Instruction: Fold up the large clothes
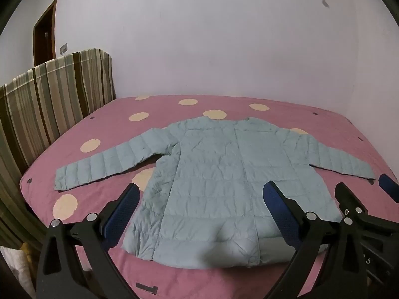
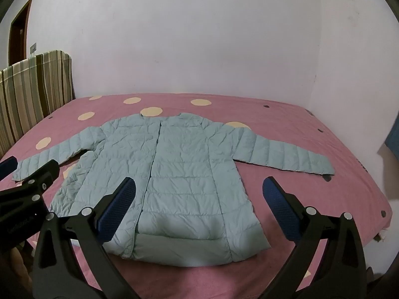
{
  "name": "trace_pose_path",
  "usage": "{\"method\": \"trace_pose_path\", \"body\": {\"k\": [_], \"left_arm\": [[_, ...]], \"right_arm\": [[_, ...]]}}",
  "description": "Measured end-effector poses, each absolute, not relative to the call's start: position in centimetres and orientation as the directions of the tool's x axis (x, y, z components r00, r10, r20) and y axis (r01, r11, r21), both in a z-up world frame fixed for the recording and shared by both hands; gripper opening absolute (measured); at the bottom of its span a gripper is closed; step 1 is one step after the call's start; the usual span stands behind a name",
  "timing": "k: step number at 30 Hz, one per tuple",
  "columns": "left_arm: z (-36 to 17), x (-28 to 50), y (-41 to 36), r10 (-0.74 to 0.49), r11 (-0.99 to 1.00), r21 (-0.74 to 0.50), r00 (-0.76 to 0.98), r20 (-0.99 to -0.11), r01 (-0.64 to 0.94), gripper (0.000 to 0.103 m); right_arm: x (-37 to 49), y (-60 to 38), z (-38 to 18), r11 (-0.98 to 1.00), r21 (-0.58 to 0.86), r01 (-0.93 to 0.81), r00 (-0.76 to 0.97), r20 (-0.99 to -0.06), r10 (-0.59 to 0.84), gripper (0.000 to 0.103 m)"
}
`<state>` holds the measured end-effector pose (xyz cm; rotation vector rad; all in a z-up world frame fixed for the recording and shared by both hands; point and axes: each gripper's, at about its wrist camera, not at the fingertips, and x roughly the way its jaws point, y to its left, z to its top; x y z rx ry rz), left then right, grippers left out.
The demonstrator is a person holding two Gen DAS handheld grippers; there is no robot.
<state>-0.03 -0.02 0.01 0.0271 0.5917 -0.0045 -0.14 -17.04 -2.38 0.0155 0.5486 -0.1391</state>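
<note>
A light blue quilted jacket [image 1: 212,174] lies flat on a pink bed, front up, collar away from me, both sleeves spread out to the sides. It also shows in the right wrist view [image 2: 174,169]. My left gripper [image 1: 202,194] is open and empty, held above the jacket's hem. My right gripper [image 2: 199,189] is open and empty, above the hem's right half. The right gripper's fingers [image 1: 349,199] show at the right edge of the left wrist view. The left gripper's fingers [image 2: 42,174] show at the left edge of the right wrist view.
The bed [image 1: 104,119] has a pink sheet with cream dots. A striped headboard [image 1: 49,94] stands at the left. White walls close the far side and the right side [image 2: 349,74]. A brown door [image 1: 45,35] is at the far left.
</note>
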Motion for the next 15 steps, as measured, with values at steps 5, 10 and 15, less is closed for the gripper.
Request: {"method": "trace_pose_path", "body": {"k": [5, 10, 15], "left_arm": [[0.07, -0.07, -0.05, 0.012, 1.0, 0.03, 0.829, -0.558, 0.005, 0.099], [-0.04, 0.01, -0.04, 0.001, 1.0, 0.024, 0.828, -0.561, 0.015, 0.099], [-0.04, 0.03, -0.03, 0.001, 1.0, 0.023, 0.827, -0.562, 0.014, 0.099]], "right_arm": [[-0.13, -17.04, -2.39, 0.991, -0.022, 0.133, 0.843, -0.523, -0.125, 0.101], [-0.1, -17.08, -2.42, 0.99, -0.021, 0.137, 0.842, -0.525, -0.128, 0.101], [-0.1, -17.06, -2.37, 0.99, -0.022, 0.136, 0.842, -0.525, -0.128, 0.101]]}}
